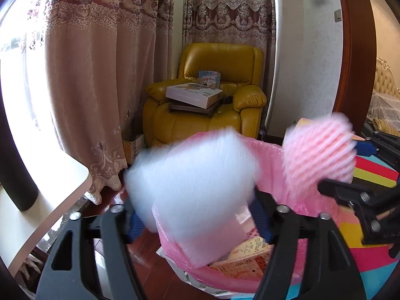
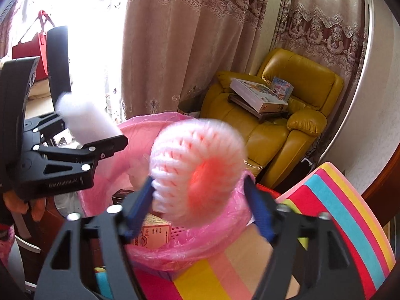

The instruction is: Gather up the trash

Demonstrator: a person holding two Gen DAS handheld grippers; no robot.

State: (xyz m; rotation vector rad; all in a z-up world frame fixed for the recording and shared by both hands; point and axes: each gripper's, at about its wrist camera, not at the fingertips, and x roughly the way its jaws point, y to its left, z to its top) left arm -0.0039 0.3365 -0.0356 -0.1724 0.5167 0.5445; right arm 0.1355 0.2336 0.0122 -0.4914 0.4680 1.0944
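Above the open mouth of the pink plastic-lined waste bin [image 1: 270, 155], two pieces of packing foam hang blurred between spread jaws: a white foam sheet wad [image 1: 192, 177] at the left gripper [image 1: 197, 225] and a pink-and-white foam mesh fruit sleeve [image 2: 197, 172] at the right gripper [image 2: 200, 210]. Both look feather-light, soft and springy, so they would crush rather than break and could drift or catch on the bag's rim; a pinch across the bulk of either would hold it. The left gripper's blue pads stand apart at the wad's lower sides, and blur hides whether they touch it. The right gripper's jaws are wide, the right pad clear of the sleeve, the left just at its edge. Both grippers tilt downward toward the bin, side by side, the right one's black finger reaching in from the bin's right edge. Printed cardboard boxes [image 1: 247, 260] lie inside
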